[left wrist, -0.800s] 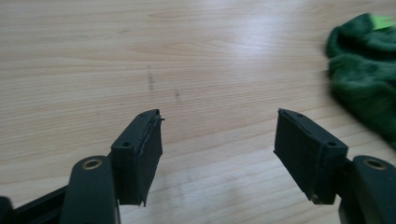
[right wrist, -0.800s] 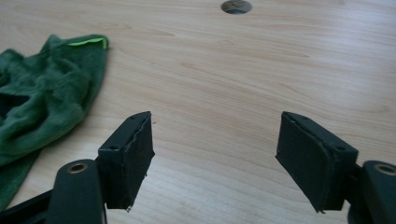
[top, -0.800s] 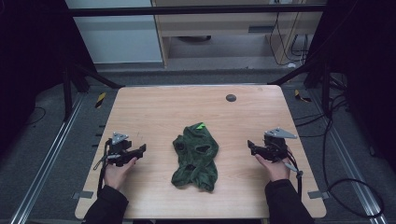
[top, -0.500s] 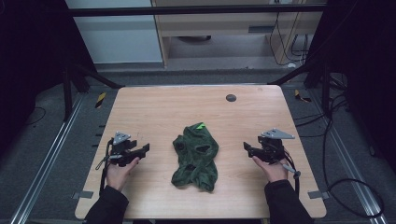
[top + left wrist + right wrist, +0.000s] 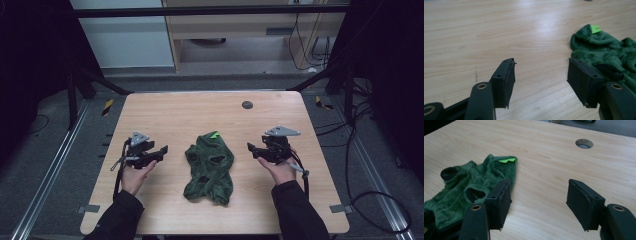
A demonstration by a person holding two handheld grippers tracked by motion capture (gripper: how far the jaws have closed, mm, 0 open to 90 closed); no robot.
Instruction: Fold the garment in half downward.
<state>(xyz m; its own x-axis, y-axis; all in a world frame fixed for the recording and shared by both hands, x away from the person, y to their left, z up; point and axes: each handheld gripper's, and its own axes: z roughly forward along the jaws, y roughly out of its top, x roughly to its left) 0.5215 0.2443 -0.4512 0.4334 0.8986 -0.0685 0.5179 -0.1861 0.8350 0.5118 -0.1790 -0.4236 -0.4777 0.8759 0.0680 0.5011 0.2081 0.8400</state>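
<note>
A dark green fuzzy garment (image 5: 210, 167) with a bright green tag lies crumpled on the middle of the wooden table (image 5: 200, 107). Left of it, my left gripper (image 5: 161, 151) is held just above the table, jaws open and pointing toward the garment. In the left gripper view the garment (image 5: 609, 52) lies to the right, partly behind the right jaw, and the left gripper (image 5: 540, 72) has bare wood between its jaws. My right gripper (image 5: 251, 149) hovers right of the garment, open. In the right gripper view the garment (image 5: 466, 185) lies at the left, behind the left jaw of the right gripper (image 5: 539, 191).
A round cable hole (image 5: 247, 104) sits in the table near its far edge, right of centre, also seen as the cable hole (image 5: 584, 143). Dark frame posts stand at both sides. Cables trail on the floor at the right.
Both hands have moved inward toward the garment; the right gripper has shifted left, the left gripper slightly right. Both pairs of jaws stay open.
</note>
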